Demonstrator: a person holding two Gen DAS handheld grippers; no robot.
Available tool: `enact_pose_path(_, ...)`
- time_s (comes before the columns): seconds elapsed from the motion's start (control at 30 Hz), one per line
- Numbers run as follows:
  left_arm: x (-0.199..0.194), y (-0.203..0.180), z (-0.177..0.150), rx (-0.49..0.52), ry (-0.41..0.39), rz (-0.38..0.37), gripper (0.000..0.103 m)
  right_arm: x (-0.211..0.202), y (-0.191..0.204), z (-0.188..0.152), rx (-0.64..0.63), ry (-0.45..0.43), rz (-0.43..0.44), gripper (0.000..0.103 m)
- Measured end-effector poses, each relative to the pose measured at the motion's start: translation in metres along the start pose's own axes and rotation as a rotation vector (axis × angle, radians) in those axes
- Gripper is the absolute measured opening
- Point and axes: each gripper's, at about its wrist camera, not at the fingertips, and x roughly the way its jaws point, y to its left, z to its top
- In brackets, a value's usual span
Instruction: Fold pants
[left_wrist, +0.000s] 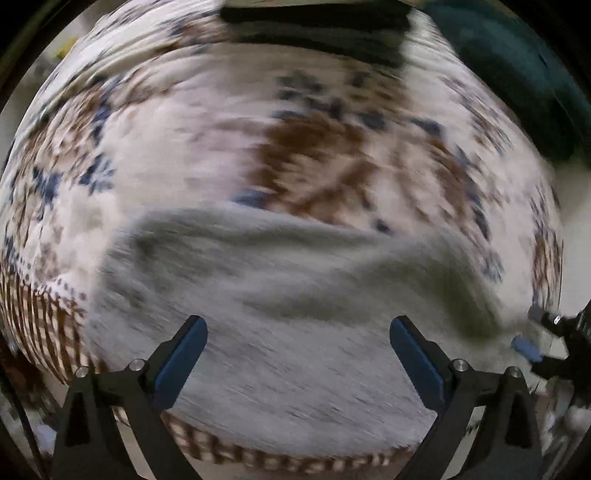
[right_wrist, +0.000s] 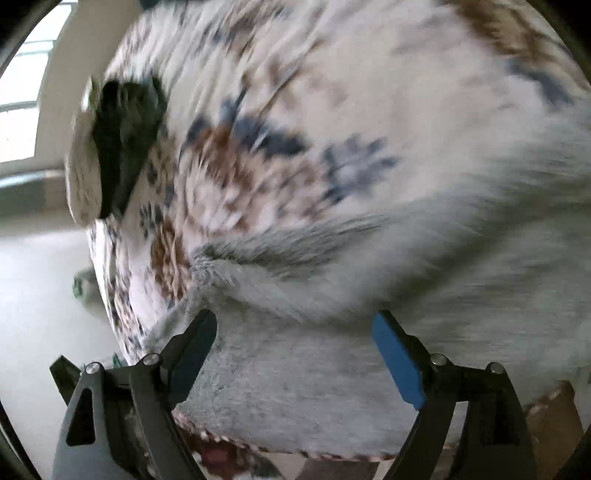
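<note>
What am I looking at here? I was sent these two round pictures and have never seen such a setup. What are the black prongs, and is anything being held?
No robot here: a person carries hand-held tongs in each hand, each with a wide-angle camera looking along its two fingers. One picture is from the left tongs, the other from the right tongs. Both look down, blurred by motion, on soft grey fleece pants lying on a white bedspread with brown and blue flowers. Both tongs stand open above the fabric and hold nothing. A dark folded garment lies at the far edge.
</note>
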Motion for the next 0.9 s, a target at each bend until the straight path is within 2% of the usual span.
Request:
enact_pose_path(0.13,0.008,-0.072,-0.020,0.108,0.015,-0.006,0.101,-0.068,-0.089,-0.001,0.141,-0.123,-0.040,0.089)
enact_pose_path(0.2,0.014,-0.107,-0.032,0.123,0.022,-0.012,0.101,-0.112,-0.157,0.004,0.249,-0.187,-0.086,0.089)
enact_pose_path(0.33,0.029,-0.180,-0.044,0.147,0.020,-0.024,0.101,-0.178,-0.272,0.026,0.421,-0.284,-0.172,0.089)
enact_pose_path(0.4,0.038,-0.222,-0.048,0.179,0.001,-0.007,0.101,-0.199,-0.311,0.047,0.459,-0.313,-0.165,0.089)
enact_pose_path(0.47,0.049,-0.259,-0.050,0.203,-0.010,0.004,0.101,-0.207,-0.336,0.084,0.414,-0.291,-0.126,0.089)
enact_pose_path(0.53,0.060,-0.284,-0.052,0.224,-0.022,0.029,0.101,-0.203,-0.340,0.121,0.316,-0.256,-0.126,0.089)
enact_pose_path(0.63,0.079,-0.317,-0.055,0.251,-0.023,0.069,0.101,-0.182,-0.326,0.175,0.134,-0.171,-0.136,0.088)
enact_pose_path(0.7,0.090,-0.331,-0.058,0.252,-0.012,0.076,0.101,-0.162,-0.312,0.199,-0.001,-0.098,-0.185,0.083)
enact_pose_path(0.73,0.093,-0.336,-0.060,0.253,-0.009,0.081,0.101,-0.155,-0.307,0.204,-0.035,-0.077,-0.189,0.059)
enact_pose_path(0.77,0.096,-0.341,-0.062,0.254,-0.009,0.088,0.101,-0.143,-0.301,0.209,-0.094,-0.045,-0.246,0.009)
enact_pose_path(0.8,0.096,-0.344,-0.064,0.256,-0.009,0.092,0.101,-0.137,-0.298,0.210,-0.124,-0.027,-0.305,0.012)
enact_pose_path(0.83,0.095,-0.346,-0.066,0.254,-0.011,0.092,0.101,-0.139,-0.297,0.210,-0.133,-0.045,-0.329,0.012)
enact_pose_path(0.9,0.091,-0.347,-0.069,0.248,-0.019,0.091,0.101,-0.157,-0.298,0.210,-0.116,-0.124,-0.339,0.011)
